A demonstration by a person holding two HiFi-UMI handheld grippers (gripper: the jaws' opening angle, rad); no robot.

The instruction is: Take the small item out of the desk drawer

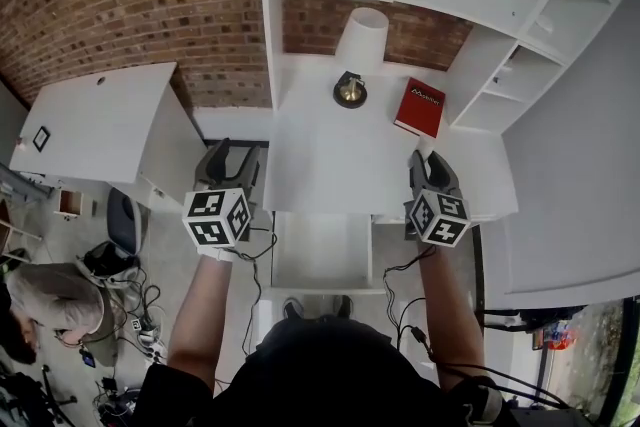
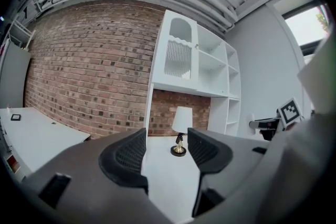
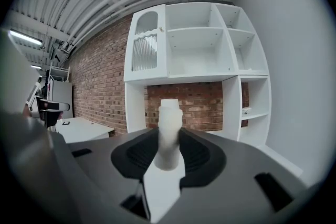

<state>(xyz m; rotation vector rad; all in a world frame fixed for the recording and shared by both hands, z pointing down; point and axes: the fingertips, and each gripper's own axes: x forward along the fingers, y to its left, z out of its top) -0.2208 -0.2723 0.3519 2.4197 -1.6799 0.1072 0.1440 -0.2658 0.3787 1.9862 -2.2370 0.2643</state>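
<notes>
On desk (image 1: 330, 165): lamp (image 1: 357, 45), red book (image 1: 420, 107) nr shelves (image 1: 530, 25)

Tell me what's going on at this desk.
A person stands at a white desk with a gripper in each hand. The right hand-held gripper is shut on a small white item, shaped like a little bottle. The left hand-held gripper is open with nothing between its jaws. The drawer under the desk front stands open. A lamp and a red book sit further back.
</notes>
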